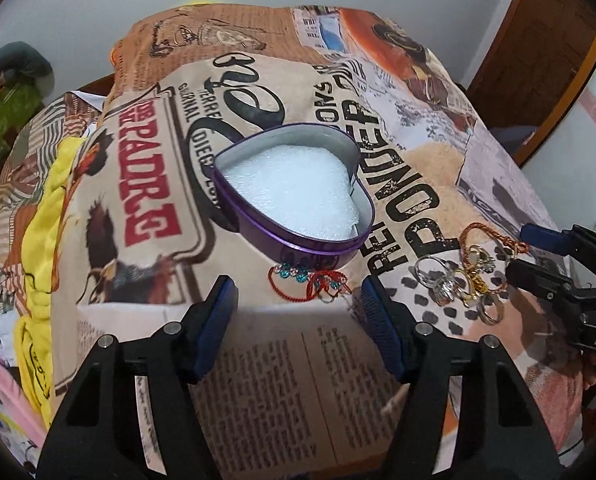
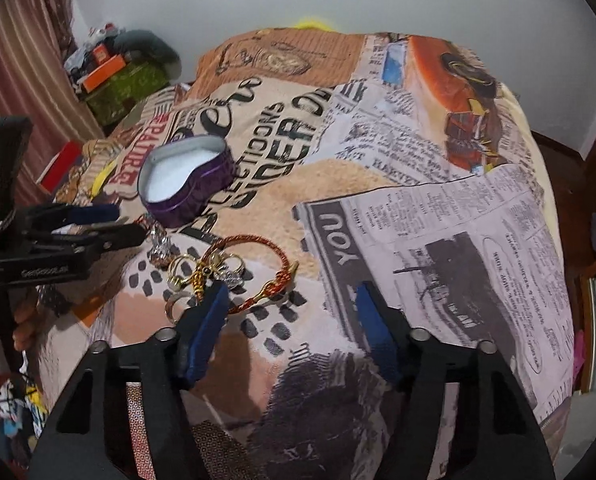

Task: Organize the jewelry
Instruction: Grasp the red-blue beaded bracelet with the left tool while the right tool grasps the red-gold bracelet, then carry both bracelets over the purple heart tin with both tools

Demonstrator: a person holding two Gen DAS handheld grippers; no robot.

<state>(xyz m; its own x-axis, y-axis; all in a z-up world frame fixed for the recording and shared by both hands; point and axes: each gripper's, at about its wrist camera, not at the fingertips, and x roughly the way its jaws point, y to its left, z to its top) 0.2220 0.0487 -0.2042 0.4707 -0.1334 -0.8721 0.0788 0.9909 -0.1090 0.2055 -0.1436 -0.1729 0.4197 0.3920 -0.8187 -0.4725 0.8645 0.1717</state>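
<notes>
A purple heart-shaped tin [image 1: 298,216] with white foam lining stands open on the printed bedspread; it also shows in the right wrist view [image 2: 186,188]. A red beaded bracelet [image 1: 309,280] lies just in front of it, between the tips of my open, empty left gripper [image 1: 296,294]. A pile of rings and gold pieces [image 1: 461,280] and an orange cord bracelet [image 2: 258,272] lie to the right of the tin. My right gripper [image 2: 294,300] is open and empty, its left finger [image 2: 212,304] beside the pile [image 2: 202,272].
The bedspread [image 2: 417,200] covers a soft, uneven bed. Yellow cloth [image 1: 54,216] and clutter lie at the left edge. Boxes [image 2: 114,76] stand by the far wall, with a curtain on the left. A wooden frame [image 1: 545,64] stands at the right.
</notes>
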